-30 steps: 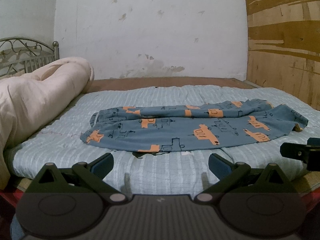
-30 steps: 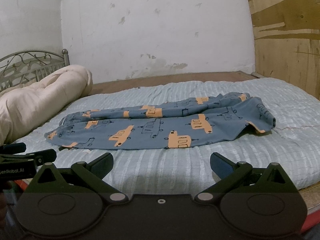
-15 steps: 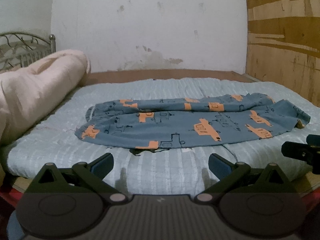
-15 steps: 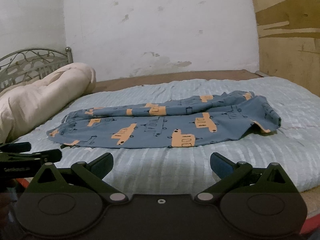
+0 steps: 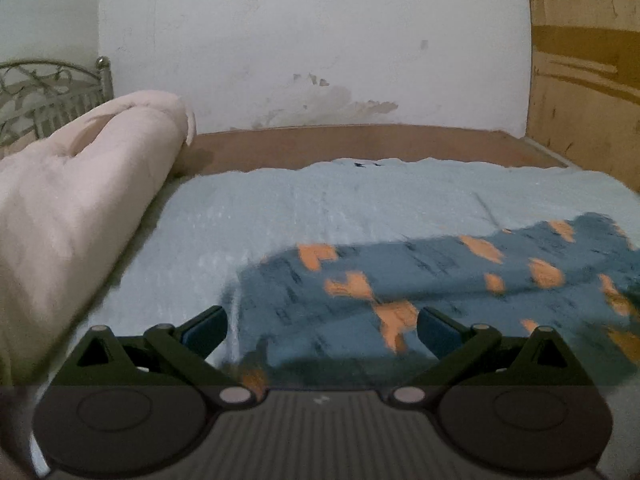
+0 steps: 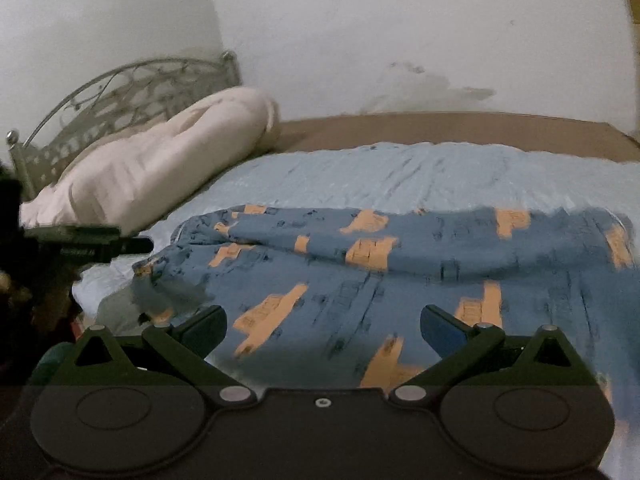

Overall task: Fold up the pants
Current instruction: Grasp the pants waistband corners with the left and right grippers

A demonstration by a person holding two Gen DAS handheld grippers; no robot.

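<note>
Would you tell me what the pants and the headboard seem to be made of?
Pants: soft, thin printed fabric, likely cotton knit; matte, lying limp with folds. Headboard: looks like metal, grey painted finish, thin curved scrollwork bars and ball finials.

Premises: a bedroom in a modest home. A bed [image 6: 400, 176] fills the room, covered by a pale blue quilted spread [image 5: 360, 200] on a brown wooden base [image 5: 360, 142]. An ornate metal headboard [image 6: 120, 96] stands at one end, with a rolled cream comforter [image 6: 168, 160] lying against it. The whitewashed wall [image 5: 320, 40] is stained and flaking near the bed line. Plywood panelling [image 5: 584, 80] closes the far side.
</note>
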